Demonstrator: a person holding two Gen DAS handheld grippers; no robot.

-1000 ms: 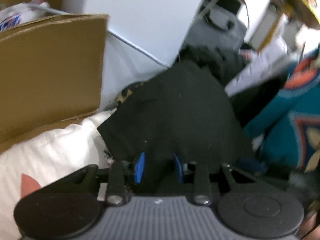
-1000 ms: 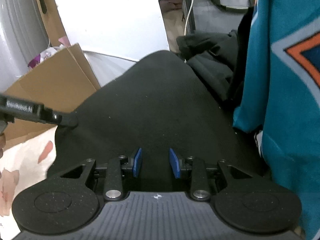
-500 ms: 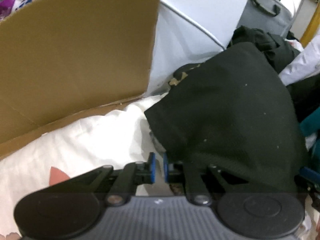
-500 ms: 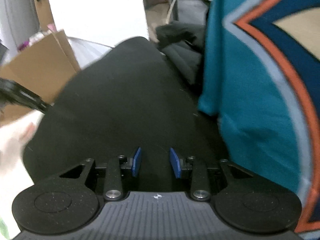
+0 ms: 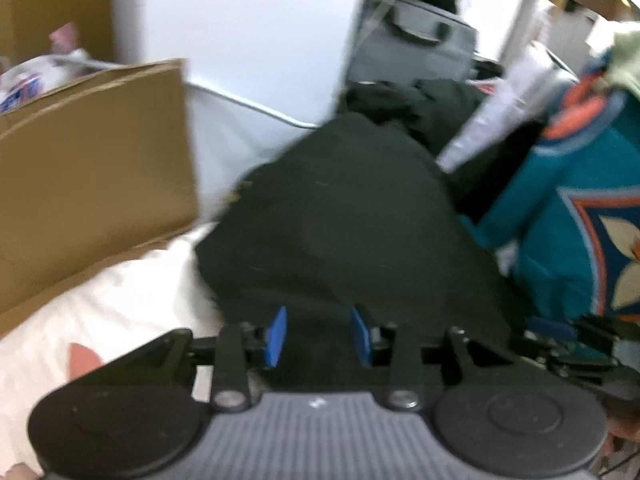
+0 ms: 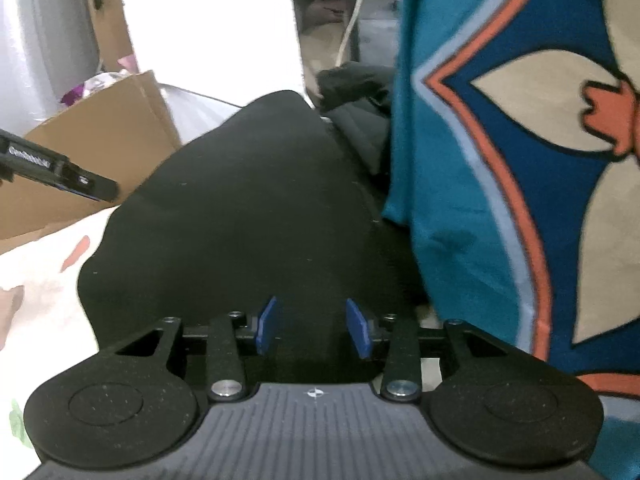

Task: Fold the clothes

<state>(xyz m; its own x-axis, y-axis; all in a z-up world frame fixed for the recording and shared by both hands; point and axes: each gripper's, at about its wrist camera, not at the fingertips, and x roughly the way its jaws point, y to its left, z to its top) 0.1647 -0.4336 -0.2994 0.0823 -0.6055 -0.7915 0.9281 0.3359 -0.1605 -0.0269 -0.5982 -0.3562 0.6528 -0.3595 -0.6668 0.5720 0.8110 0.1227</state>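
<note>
the black garment [image 5: 352, 224] is lying folded on the white bedding [image 5: 120, 296]. both the left claw [image 5: 318, 336] and right claw [image 6: 311, 326] are being opened, nothing gripped. edges are best being squared before release.

Motion blur is smearing the whole left wrist view, softening the cardboard box [image 5: 92, 168] and the teal garment [image 5: 580, 216]. The right wrist view is staying sharper. A white panel [image 6: 208, 28] at far left is glaring, overexposed. The black garment [image 6: 256, 208] is reading dim and textureless. Fisheye distortion is bending and darkening the frame corners.
</note>
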